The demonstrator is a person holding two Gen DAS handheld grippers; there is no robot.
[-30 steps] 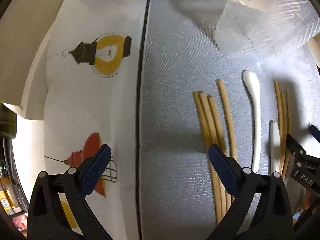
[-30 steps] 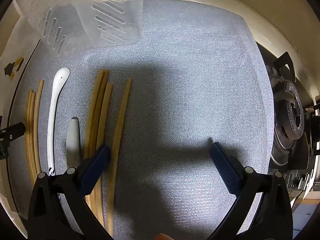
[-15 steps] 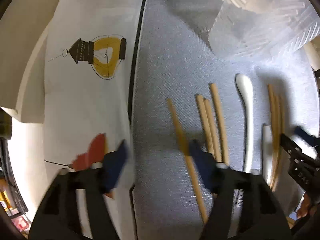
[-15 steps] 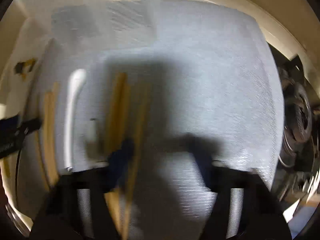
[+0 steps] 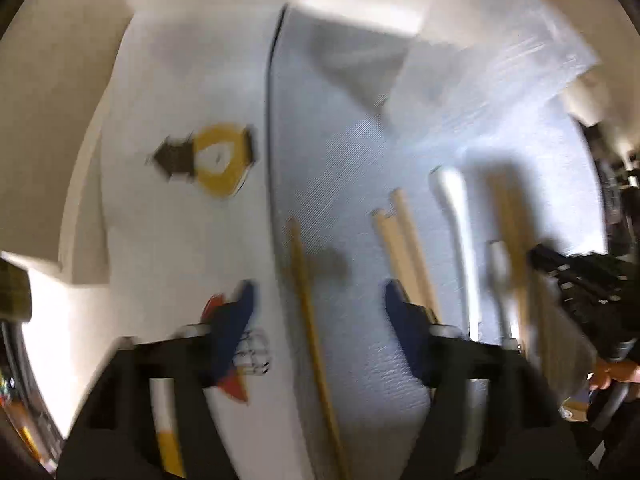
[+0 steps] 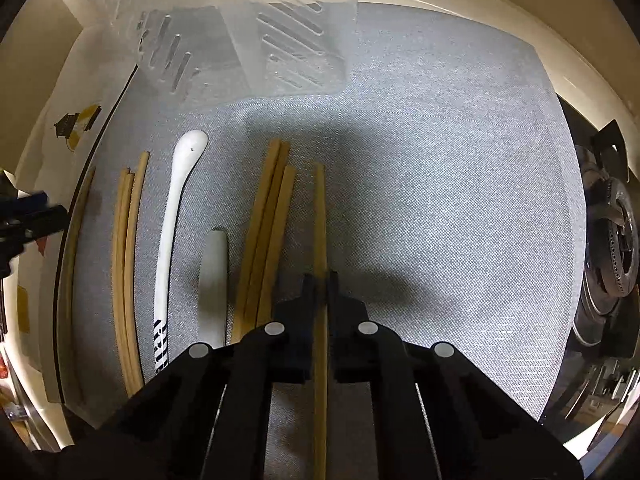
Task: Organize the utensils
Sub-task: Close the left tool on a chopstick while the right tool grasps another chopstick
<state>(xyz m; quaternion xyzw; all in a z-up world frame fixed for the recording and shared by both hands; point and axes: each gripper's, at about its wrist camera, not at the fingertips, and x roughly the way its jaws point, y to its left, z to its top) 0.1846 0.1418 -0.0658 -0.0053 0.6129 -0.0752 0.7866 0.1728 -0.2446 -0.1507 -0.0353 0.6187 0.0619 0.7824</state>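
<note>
Several wooden chopsticks and two white spoons lie on a grey mat (image 6: 440, 160). My right gripper (image 6: 320, 280) is shut on a single chopstick (image 6: 319, 216), which runs between its jaws. Three more chopsticks (image 6: 268, 216) lie just to its left, then a short white spoon (image 6: 214, 280) and a long white spoon (image 6: 176, 200). In the blurred left wrist view my left gripper (image 5: 318, 300) is open, its fingers either side of one chopstick (image 5: 308, 304) lying by the mat's left edge. A clear slotted utensil holder (image 6: 240, 40) stands at the back.
More chopsticks (image 6: 126, 248) lie at the mat's left side. A white cloth with lantern prints (image 5: 216, 160) lies left of the mat. A gas stove burner (image 6: 612, 240) sits off the mat's right edge.
My right gripper moved left and closed on the single chopstick. My left gripper narrowed and shifted, and one chopstick now lies apart between its fingers near the mat's edge.
</note>
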